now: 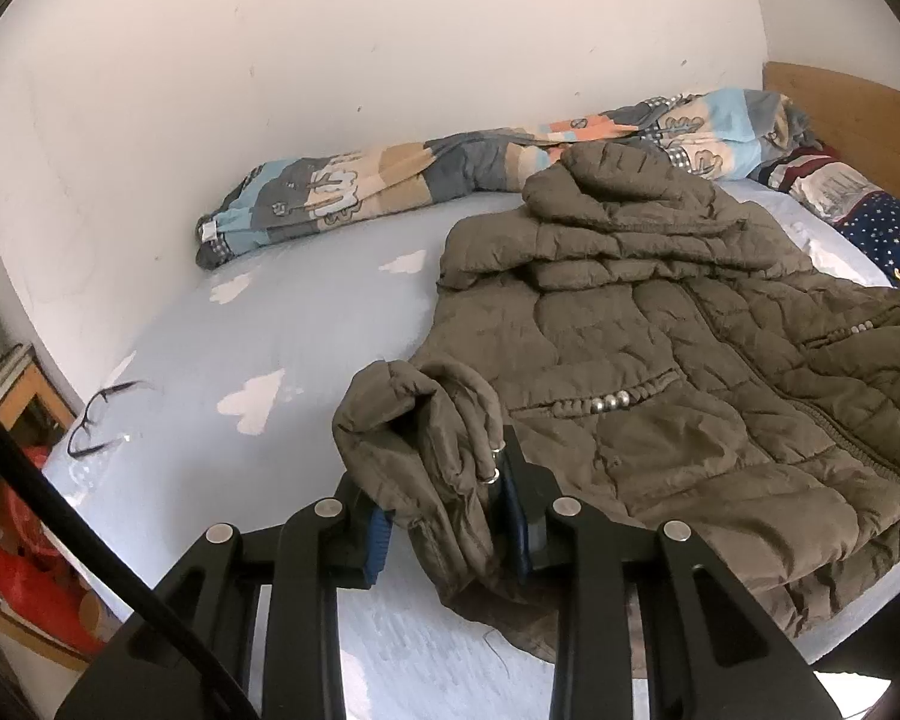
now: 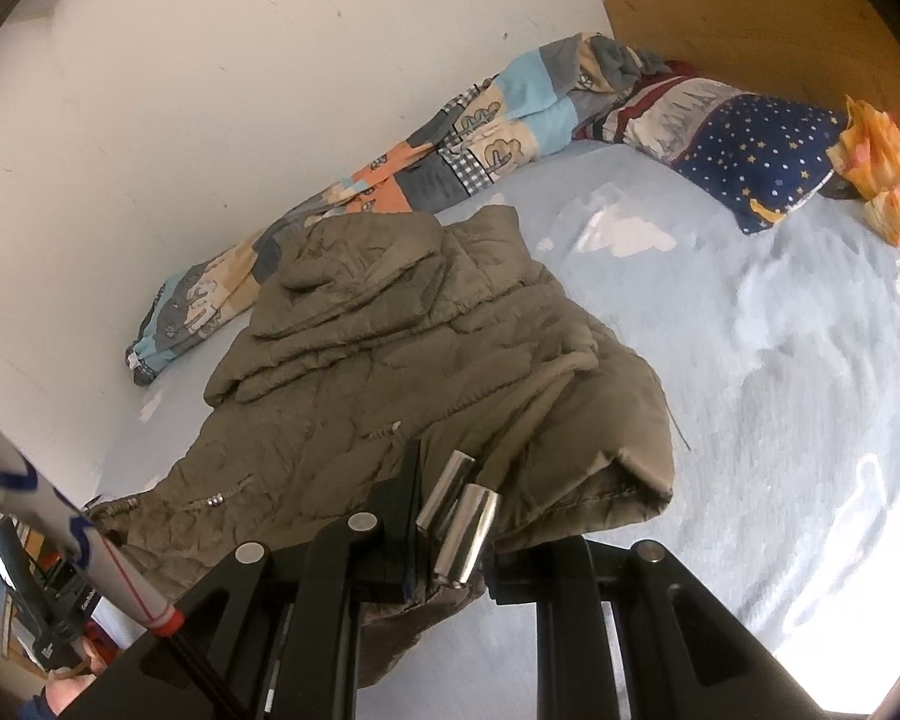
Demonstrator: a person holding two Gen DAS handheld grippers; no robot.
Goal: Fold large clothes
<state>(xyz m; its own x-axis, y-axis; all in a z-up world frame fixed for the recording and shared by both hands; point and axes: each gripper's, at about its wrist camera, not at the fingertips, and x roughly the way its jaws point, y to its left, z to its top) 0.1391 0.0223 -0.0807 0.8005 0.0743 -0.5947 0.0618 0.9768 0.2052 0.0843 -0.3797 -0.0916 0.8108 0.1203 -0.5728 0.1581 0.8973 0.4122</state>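
Observation:
An olive quilted puffer jacket [image 1: 660,348] lies spread on the pale blue bed sheet [image 1: 270,324], hood toward the wall. My left gripper [image 1: 444,516] is shut on the jacket's lower left corner, bunched between the blue pads [image 1: 378,540], with drawstring ends beside it. In the right wrist view the same jacket [image 2: 390,348] lies in front. My right gripper [image 2: 450,528] is shut on the jacket's lower right hem, where two metal drawstring tips [image 2: 462,522] hang across the jaws. The right finger is hidden under the fabric.
A rolled patchwork quilt [image 1: 450,174] lies along the white wall. A star-print pillow [image 2: 756,156] and orange cloth [image 2: 882,162] sit by the wooden headboard [image 2: 750,18]. Glasses [image 1: 99,420] lie near the sheet's left edge. A wooden shelf with red items [image 1: 24,570] stands beside the bed.

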